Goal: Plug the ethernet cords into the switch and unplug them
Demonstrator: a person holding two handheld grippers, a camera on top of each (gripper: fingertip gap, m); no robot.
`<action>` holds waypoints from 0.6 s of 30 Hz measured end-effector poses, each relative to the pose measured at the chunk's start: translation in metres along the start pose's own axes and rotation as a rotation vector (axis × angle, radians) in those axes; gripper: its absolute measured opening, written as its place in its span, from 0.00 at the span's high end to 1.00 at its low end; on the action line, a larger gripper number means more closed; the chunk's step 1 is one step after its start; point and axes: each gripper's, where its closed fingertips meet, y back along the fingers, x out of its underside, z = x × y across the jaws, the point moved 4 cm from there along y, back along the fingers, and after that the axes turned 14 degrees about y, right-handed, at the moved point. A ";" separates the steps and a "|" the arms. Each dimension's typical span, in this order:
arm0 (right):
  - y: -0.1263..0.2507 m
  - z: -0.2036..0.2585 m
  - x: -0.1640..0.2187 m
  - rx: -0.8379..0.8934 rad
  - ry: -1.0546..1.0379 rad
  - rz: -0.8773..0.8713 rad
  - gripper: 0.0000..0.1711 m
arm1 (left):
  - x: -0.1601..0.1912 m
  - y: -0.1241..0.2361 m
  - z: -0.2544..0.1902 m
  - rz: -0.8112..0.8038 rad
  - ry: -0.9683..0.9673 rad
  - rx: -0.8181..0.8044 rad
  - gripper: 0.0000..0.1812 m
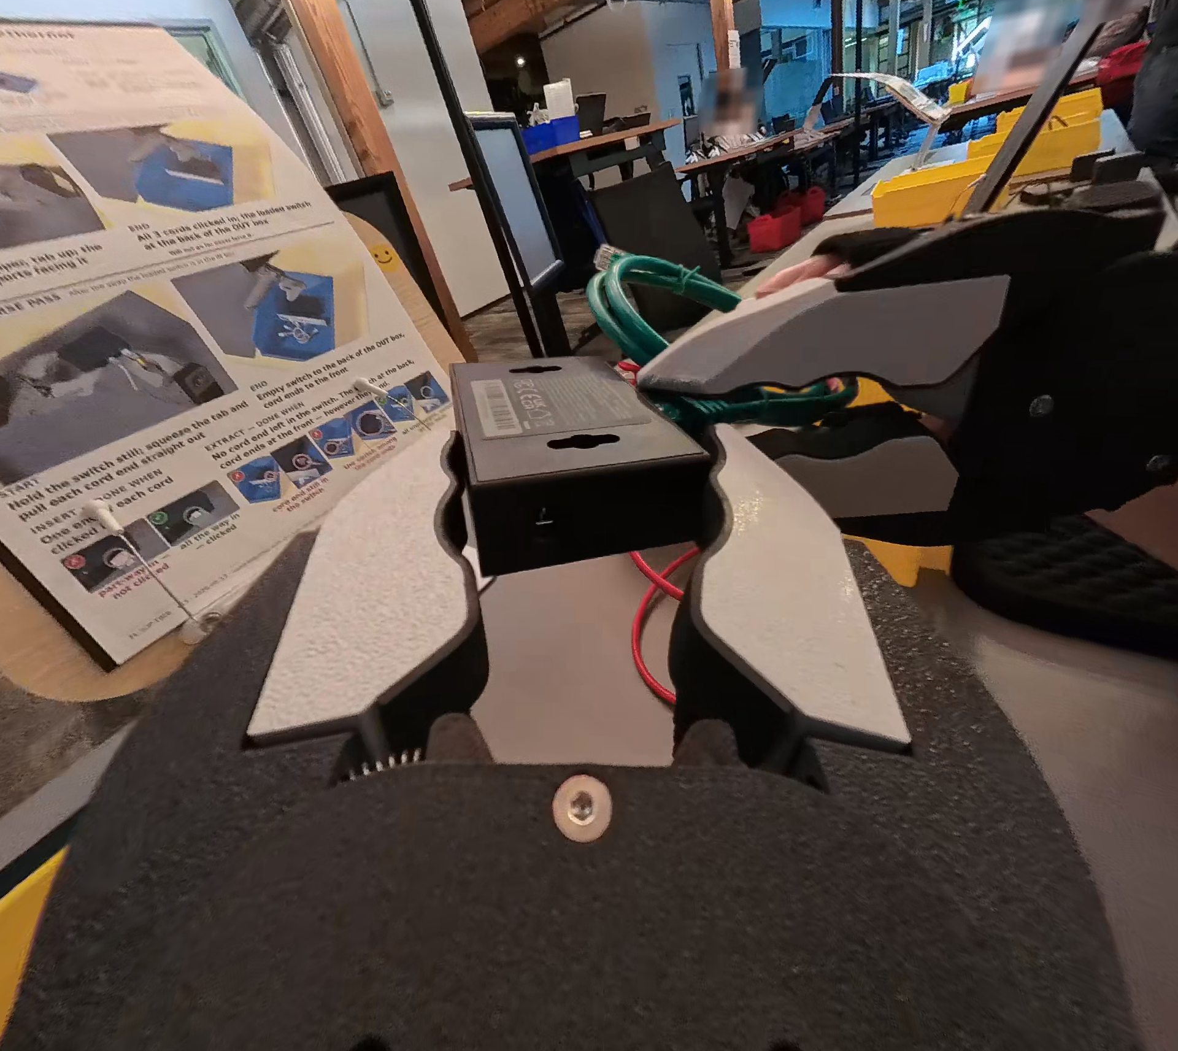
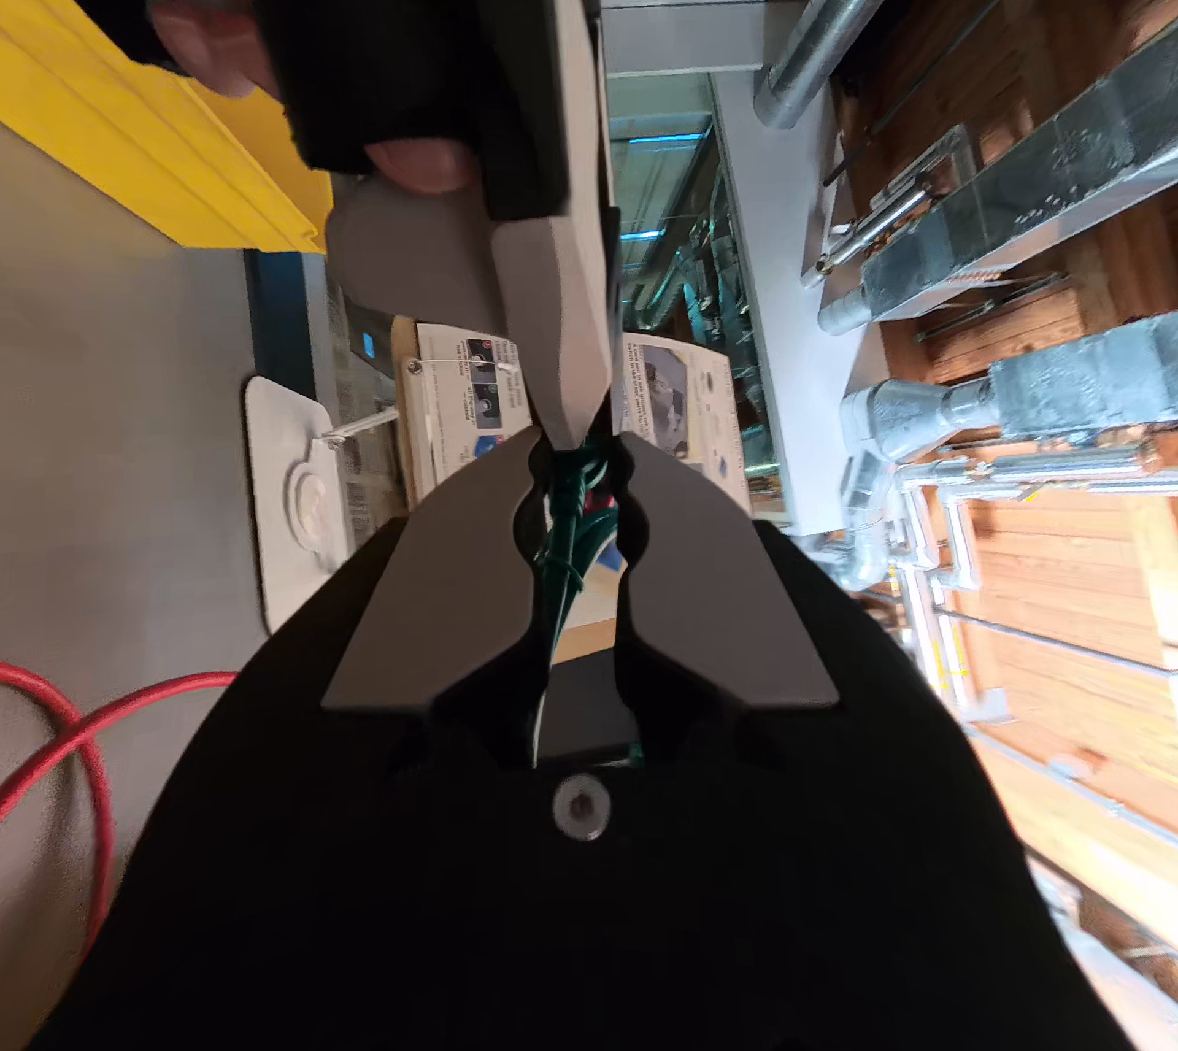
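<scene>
Grey tabletop (image 1: pixel 561 638) under exposed ceiling ducts (image 2: pixel 892 0), red cord (image 1: pixel 644 631) across it.

Left wrist view faces forward, upright, close behind the switch (image 1: pixel 577 462). Right wrist view is rolled sideways, close on the green ethernet cord (image 2: pixel 574 517). Both share the instruction sheet (image 1: pixel 172 332).

Black switch (image 1: pixel 577 462) raised, green cords (image 1: pixel 644 313) bundled beside.
</scene>
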 end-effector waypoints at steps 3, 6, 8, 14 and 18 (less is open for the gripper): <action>0.001 -0.002 0.001 -0.021 -0.066 -0.012 0.90 | -0.002 0.001 -0.002 -0.004 0.002 0.002 0.61; 0.003 -0.003 0.000 -0.009 -0.050 -0.017 0.90 | -0.002 0.002 -0.004 -0.010 -0.017 0.000 0.61; 0.003 -0.003 0.000 -0.009 -0.063 -0.015 0.90 | -0.003 0.002 -0.004 -0.015 -0.020 -0.001 0.62; 0.009 -0.005 -0.001 -0.032 -0.069 -0.044 0.90 | -0.003 0.003 -0.008 -0.020 -0.006 0.035 0.62; 0.012 -0.004 -0.002 -0.102 -0.071 -0.041 0.91 | 0.001 0.002 -0.009 0.014 0.018 0.065 0.61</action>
